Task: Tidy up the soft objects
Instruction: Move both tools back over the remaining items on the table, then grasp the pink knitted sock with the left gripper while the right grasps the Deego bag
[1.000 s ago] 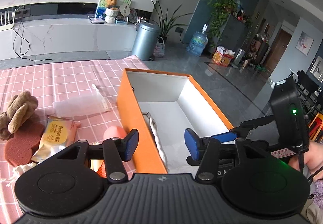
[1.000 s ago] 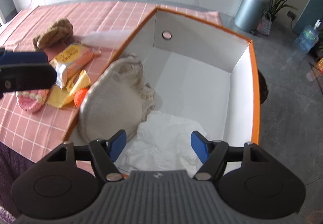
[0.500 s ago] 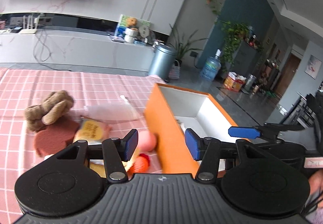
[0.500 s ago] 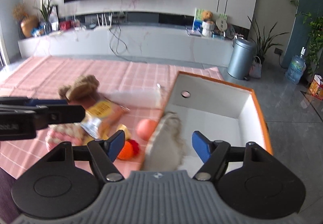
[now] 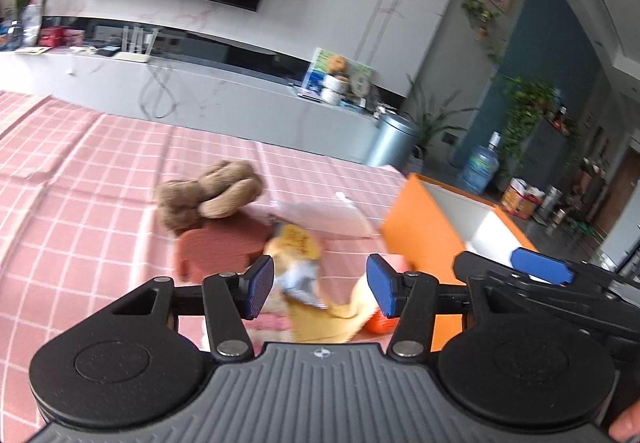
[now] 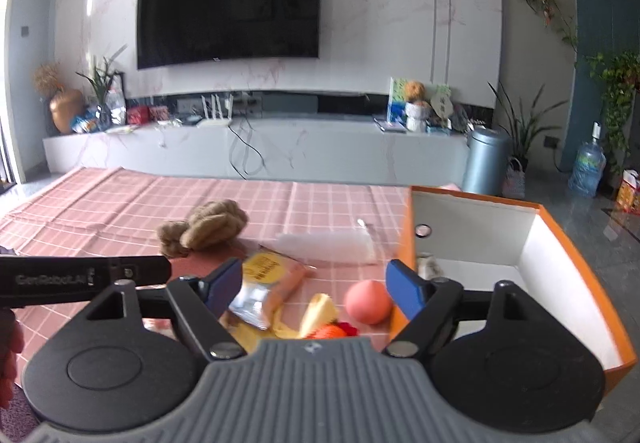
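An orange box with a white inside stands at the right of the pink checked tablecloth; it also shows in the left wrist view. Left of it lie a brown plush toy, a yellow snack packet, a pink ball, a yellow cloth and an orange knitted toy. A brown-red pad lies under the plush. My left gripper is open above the packet. My right gripper is open and empty above the pile.
A clear plastic bag lies beside the box. A long white TV console and a grey bin stand beyond the table. The left gripper's body reaches in at the left of the right wrist view.
Both grippers have pulled back and up from the box and swung left toward the pile of soft things. Both stayed open and empty.
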Tool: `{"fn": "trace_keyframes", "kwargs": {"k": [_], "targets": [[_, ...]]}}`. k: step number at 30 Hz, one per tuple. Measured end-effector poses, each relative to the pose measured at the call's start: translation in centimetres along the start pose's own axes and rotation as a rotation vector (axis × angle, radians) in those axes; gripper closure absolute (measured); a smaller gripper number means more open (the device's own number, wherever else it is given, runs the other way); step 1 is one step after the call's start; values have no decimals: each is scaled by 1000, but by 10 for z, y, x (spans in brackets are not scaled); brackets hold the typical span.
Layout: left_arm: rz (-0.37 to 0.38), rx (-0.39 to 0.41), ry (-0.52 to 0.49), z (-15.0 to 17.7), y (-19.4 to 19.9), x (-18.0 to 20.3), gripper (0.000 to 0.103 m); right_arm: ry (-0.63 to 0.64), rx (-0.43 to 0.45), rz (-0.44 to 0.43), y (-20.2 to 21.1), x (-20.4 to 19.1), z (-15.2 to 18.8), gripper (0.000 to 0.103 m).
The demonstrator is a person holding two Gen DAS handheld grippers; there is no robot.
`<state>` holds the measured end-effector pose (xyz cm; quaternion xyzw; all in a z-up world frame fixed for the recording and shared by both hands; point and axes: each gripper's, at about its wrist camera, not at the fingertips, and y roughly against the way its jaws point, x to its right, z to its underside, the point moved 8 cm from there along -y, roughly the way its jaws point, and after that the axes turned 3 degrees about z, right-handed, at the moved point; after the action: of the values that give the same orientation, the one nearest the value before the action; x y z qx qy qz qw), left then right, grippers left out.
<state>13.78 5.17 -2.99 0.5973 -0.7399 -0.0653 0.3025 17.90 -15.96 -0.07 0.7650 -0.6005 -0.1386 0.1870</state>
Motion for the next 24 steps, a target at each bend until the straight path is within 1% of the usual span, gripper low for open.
{"fn": "trace_keyframes", "kwargs": {"k": [3, 6, 9, 11, 15, 17, 18, 20, 21, 23, 24], "targets": [[-43, 16, -3, 7, 4, -14, 42, 19, 17, -8, -1, -12, 12, 22], [-87, 17, -2, 17, 6, -29, 43, 31, 8, -9, -5, -20, 23, 22], [-81, -1, 9, 27, 8, -39, 43, 28, -7, -4, -9, -24, 34, 22], [-96, -9, 0, 36, 7, -47, 43, 28, -14, 3, -12, -26, 43, 22], [-114, -18, -27, 47, 6, -52, 43, 48, -70, -10, -25, -32, 61, 24], [-114, -34, -30, 50, 3, -53, 42, 59, -89, -19, -30, -35, 67, 27], [-109, -37, -20, 50, 1, -52, 39, 65, -95, -24, -32, -36, 69, 27], [-99, -46, -7, 51, -5, -52, 32, 84, -105, -31, -38, -38, 72, 33], [-100, -51, -5, 51, -9, -54, 31, 94, -109, -36, -41, -40, 73, 35], [-101, -77, -3, 53, -18, -56, 31, 109, -119, -46, -49, -43, 75, 43], [-103, -90, 4, 54, -23, -57, 31, 115, -124, -52, -53, -44, 75, 45]]}}
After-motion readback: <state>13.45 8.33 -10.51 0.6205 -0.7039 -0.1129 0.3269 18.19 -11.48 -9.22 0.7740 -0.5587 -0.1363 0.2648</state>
